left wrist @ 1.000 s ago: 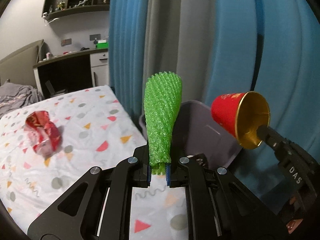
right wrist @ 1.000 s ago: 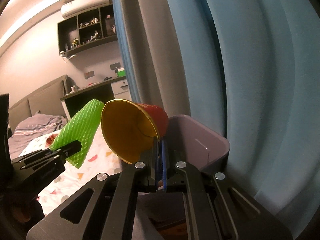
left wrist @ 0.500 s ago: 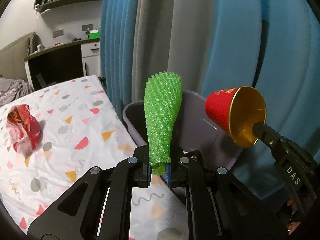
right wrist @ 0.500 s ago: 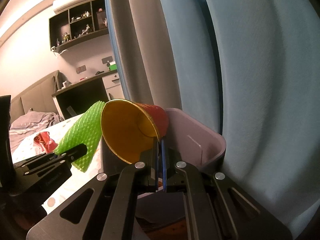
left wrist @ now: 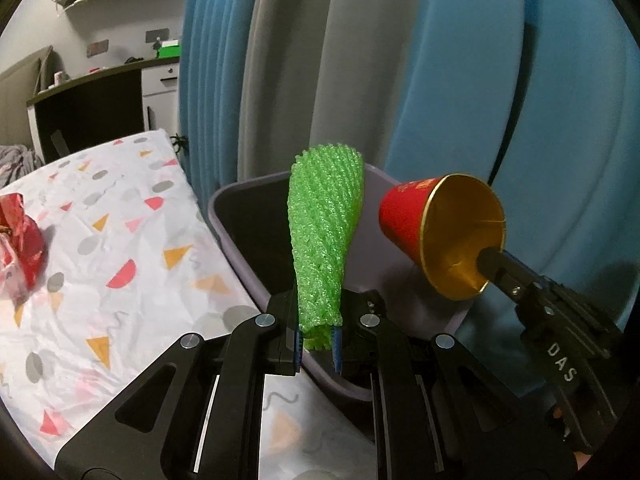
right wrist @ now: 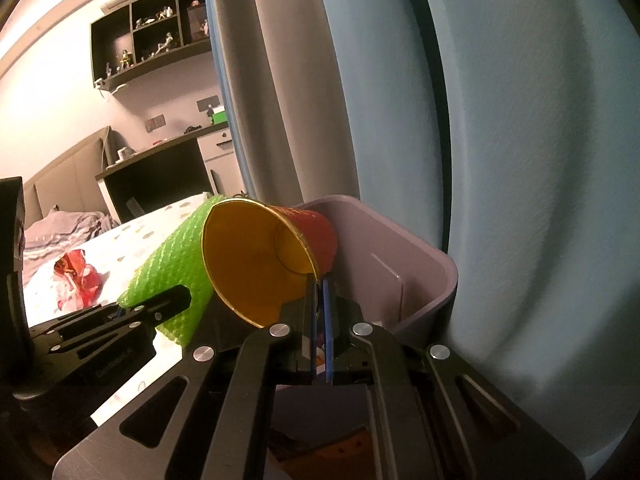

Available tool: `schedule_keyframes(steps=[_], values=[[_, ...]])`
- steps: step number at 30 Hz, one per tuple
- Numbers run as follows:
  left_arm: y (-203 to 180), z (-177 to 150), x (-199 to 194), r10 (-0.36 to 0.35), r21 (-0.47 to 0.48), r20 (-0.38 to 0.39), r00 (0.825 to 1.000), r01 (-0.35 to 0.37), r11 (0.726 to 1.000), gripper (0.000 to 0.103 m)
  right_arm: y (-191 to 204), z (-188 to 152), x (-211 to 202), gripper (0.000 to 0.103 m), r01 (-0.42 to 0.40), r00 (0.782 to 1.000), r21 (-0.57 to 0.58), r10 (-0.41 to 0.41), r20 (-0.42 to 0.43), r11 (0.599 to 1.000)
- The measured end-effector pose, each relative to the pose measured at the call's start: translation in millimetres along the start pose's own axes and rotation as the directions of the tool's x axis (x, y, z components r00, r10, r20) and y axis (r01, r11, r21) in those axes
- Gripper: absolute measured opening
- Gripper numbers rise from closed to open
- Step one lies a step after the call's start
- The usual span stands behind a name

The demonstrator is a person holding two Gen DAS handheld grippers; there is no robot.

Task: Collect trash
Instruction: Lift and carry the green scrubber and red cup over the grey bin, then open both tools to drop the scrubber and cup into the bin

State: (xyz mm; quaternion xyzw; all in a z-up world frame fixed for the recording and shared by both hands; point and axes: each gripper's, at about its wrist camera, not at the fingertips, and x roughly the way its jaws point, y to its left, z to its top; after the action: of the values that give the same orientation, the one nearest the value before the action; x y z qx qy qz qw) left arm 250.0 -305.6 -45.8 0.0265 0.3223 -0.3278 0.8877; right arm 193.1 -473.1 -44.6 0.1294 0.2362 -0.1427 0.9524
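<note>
My left gripper (left wrist: pixel 317 340) is shut on a green foam net sleeve (left wrist: pixel 325 236), held upright over the open grey trash bin (left wrist: pixel 240 196). My right gripper (right wrist: pixel 319 300) is shut on the rim of a red paper cup with a gold inside (right wrist: pixel 256 264), tilted on its side above the same bin (right wrist: pixel 424 264). The cup also shows in the left wrist view (left wrist: pixel 444 232), to the right of the sleeve. The sleeve shows in the right wrist view (right wrist: pixel 176 260), left of the cup. A crumpled red wrapper (left wrist: pixel 20 236) lies on the bed.
The bed with a white patterned sheet (left wrist: pixel 120 248) is left of the bin. Blue and grey curtains (left wrist: pixel 400 80) hang right behind the bin. A dark desk (left wrist: pixel 88 112) and wall shelves (right wrist: pixel 152 48) stand far back.
Both grippers have moved forward and closer to the bin with their loads. The red wrapper has slid toward the left edge of the left wrist view.
</note>
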Motion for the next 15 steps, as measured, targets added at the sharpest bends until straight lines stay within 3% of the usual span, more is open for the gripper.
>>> schedule_keyframes(steps=[3,5,13,15], values=[[-2.3,-1.6,2.4,-0.027,0.008,-0.006,1.000,0.027,1.000,0.012,-0.1,0.0,6.2,0.003,0.005,1.000,-0.003,-0.005,-0.012,1.000],[-2.9,-2.3,2.3,-0.041,0.017,-0.003,0.999,0.041,0.999,0.018,0.4,-0.7,9.8,0.004,0.007,1.000,-0.007,-0.007,-0.019,1.000],[1.9,-4.8,-3.2,-0.015,0.007,0.041,0.999,0.015,1.000,0.074,-0.2,-3.6,20.2,0.005,0.007,0.999,-0.021,-0.008,-0.043,1.000],[3.0,-5.3,-7.0,-0.011,-0.005,0.053,0.999,0.011,1.000,0.079,-0.6,-3.6,20.4,0.013,0.004,0.999,-0.020,-0.005,-0.046,1.000]])
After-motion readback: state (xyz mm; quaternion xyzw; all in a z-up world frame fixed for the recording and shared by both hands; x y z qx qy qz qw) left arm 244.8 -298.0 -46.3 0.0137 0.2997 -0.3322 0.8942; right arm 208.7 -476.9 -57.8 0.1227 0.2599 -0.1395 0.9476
